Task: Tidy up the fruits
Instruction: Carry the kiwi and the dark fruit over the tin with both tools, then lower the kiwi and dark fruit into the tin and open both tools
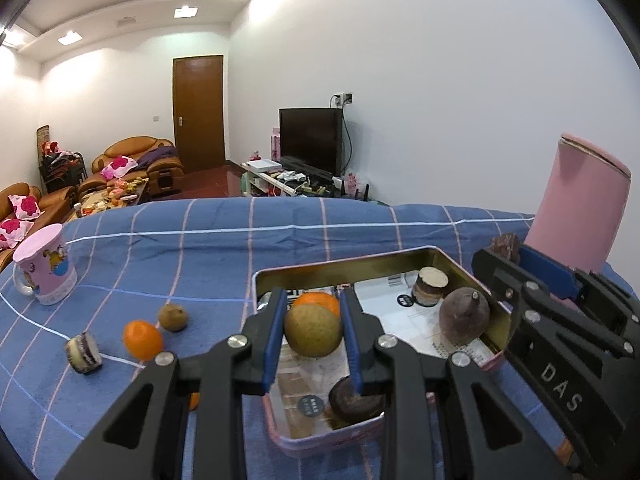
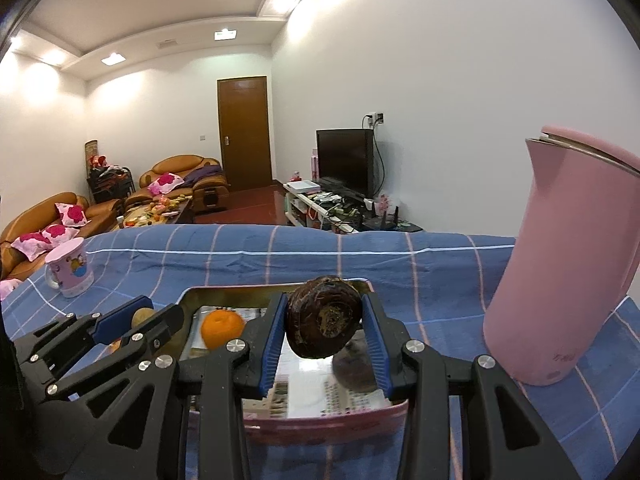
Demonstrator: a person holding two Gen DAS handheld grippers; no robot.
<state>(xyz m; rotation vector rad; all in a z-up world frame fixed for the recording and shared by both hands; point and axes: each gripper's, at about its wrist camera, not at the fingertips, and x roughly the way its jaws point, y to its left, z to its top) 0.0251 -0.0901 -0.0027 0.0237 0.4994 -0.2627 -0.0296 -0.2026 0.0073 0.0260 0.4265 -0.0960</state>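
Observation:
In the left wrist view my left gripper (image 1: 313,305) is shut on a round greenish-brown fruit (image 1: 313,330), held above the near end of an open metal tin (image 1: 360,257). An orange (image 1: 318,301) lies in the tin just behind it, beside a brown pointed fruit (image 1: 464,317), a small layered cake (image 1: 430,286) and a dark round piece (image 1: 354,400). My right gripper (image 2: 326,300) is shut on a dark brown ridged fruit (image 2: 324,322) over the same tin (image 2: 240,289). An orange (image 1: 142,339) and a brownish fruit (image 1: 173,317) rest on the blue cloth, left of the tin.
A tall pink kettle (image 2: 568,280) stands close to the right of the tin. A pink mug (image 1: 46,270) sits at the far left of the cloth. A small layered cake (image 1: 83,352) lies near the loose orange. The table's far edge runs behind the tin.

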